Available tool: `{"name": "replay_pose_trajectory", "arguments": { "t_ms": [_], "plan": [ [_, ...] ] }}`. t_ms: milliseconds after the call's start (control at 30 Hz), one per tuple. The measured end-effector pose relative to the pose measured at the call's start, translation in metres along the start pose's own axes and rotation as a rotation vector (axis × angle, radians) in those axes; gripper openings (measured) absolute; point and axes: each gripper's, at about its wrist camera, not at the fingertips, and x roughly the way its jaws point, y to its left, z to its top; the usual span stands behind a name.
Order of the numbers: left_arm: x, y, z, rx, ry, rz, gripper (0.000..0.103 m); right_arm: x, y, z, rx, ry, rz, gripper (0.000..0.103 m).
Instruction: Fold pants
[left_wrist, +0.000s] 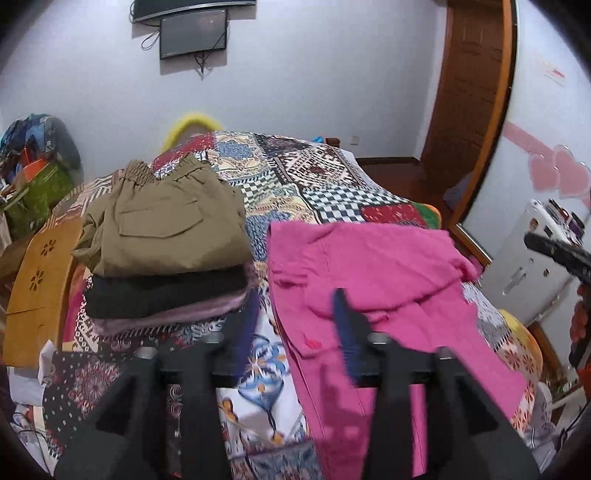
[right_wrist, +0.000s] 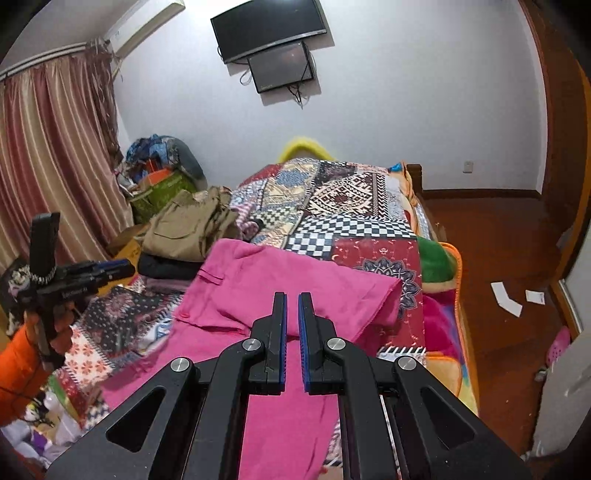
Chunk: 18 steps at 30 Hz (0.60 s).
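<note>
The patchwork quilt (left_wrist: 317, 177) covers the bed and carries everything else. The pink pants (right_wrist: 280, 280) lie on the quilt's near half, partly folded, with an upper layer doubled over towards the quilt's right edge. A stack of folded clothes (left_wrist: 162, 258) sits on the quilt's left side, just beside the pants: khaki trousers (left_wrist: 166, 225) on top, a black garment (left_wrist: 162, 291) and a mauve one beneath.

The left gripper (left_wrist: 295, 325) hangs over the pants' left edge, its blue-padded fingers spread, nothing between them. The right gripper (right_wrist: 292, 314) hangs over the middle of the pants, its jaws drawn nearly together with a slim gap and no cloth pinched.
</note>
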Motion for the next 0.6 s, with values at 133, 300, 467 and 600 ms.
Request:
{"name": "replay_pose_trajectory", "arguments": {
  "t_ms": [133,300,467,600],
  "plan": [
    [0.025,0.001,0.02,0.004,-0.02,0.016,0.06,0.02,-0.013,-0.001,0.01,0.043,-0.04,0.012],
    [0.066,0.007,0.039,-0.003,0.008,-0.009,0.06,0.033,-0.03,-0.008,0.045,0.064,-0.069,0.035],
    [0.107,0.014,0.045,-0.005,0.065,-0.026,0.06,0.055,-0.046,-0.013,0.069,0.109,-0.086,0.035],
    [0.135,0.018,0.047,-0.022,0.105,-0.048,0.06,0.067,-0.053,-0.016,0.084,0.133,-0.084,0.047]
  ]
}}
